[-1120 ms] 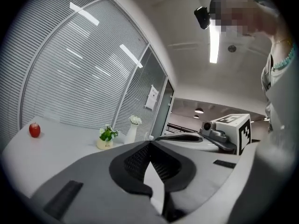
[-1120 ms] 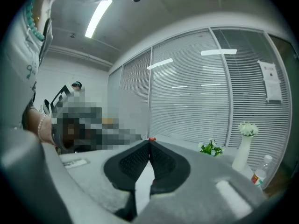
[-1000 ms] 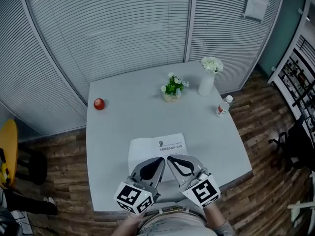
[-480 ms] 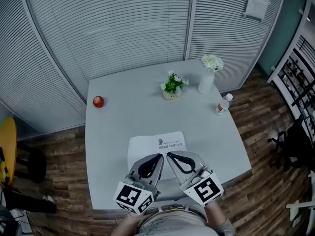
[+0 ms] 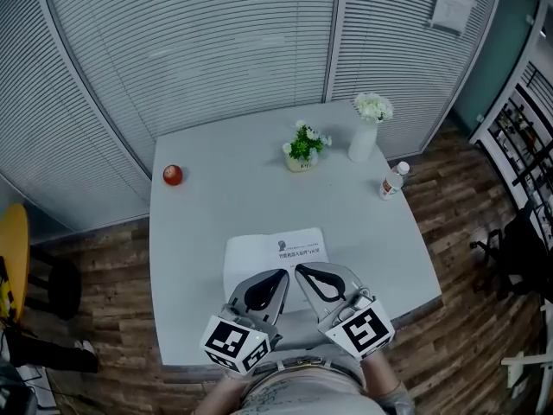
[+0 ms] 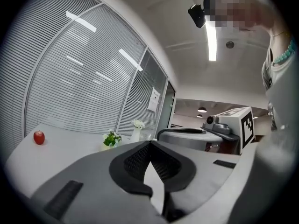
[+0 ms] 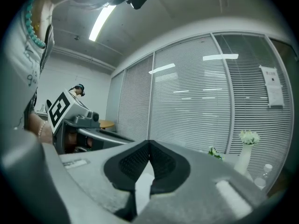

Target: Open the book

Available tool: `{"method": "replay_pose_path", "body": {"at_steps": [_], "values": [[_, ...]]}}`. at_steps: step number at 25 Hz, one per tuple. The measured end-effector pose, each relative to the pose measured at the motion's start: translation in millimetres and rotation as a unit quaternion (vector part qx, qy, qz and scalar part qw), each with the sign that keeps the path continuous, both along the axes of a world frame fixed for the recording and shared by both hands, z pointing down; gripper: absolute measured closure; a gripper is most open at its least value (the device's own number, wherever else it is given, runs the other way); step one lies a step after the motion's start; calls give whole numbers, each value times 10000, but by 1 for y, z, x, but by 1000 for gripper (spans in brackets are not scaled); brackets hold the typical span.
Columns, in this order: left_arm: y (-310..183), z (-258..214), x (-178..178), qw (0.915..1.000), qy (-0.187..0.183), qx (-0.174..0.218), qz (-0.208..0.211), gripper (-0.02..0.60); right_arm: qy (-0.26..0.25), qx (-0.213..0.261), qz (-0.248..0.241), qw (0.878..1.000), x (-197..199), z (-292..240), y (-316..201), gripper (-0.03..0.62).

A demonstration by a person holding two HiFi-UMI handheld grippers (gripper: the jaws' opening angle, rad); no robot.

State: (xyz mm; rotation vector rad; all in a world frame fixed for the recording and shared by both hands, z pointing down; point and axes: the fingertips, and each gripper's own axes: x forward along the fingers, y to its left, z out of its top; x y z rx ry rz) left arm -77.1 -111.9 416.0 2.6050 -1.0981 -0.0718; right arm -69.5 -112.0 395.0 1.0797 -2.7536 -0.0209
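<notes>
Book (image 5: 275,251), one; tools (image 5: 282,274) (image 5: 299,270), two

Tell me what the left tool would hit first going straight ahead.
Probably the white flower vase near the table's far side: the left tool points level, over the book, roughly at it. Height and depth are unclear, so it may pass clear.

Slatted blinds (image 5: 216,50), wood floor (image 5: 467,223) (dark planks), white table (image 5: 233,197); ceiling strip light (image 6: 211,38)
</notes>
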Motion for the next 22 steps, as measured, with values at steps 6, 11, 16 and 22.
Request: {"method": "replay_pose_path", "body": {"at_steps": [6, 11, 16, 22], "values": [[4, 0, 5, 9996, 221, -146, 109, 583, 94, -61, 35, 9999, 3, 7, 0, 591], [4, 5, 8, 9995, 188, -153, 176, 583, 139, -78, 53, 9999, 4, 10, -2, 592], [6, 6, 9, 9995, 190, -162, 188, 583, 147, -118, 53, 9998, 4, 11, 0, 592], [4, 8, 8, 9995, 188, -185, 186, 583, 258, -133, 10, 9996, 2, 14, 0, 592]]}}
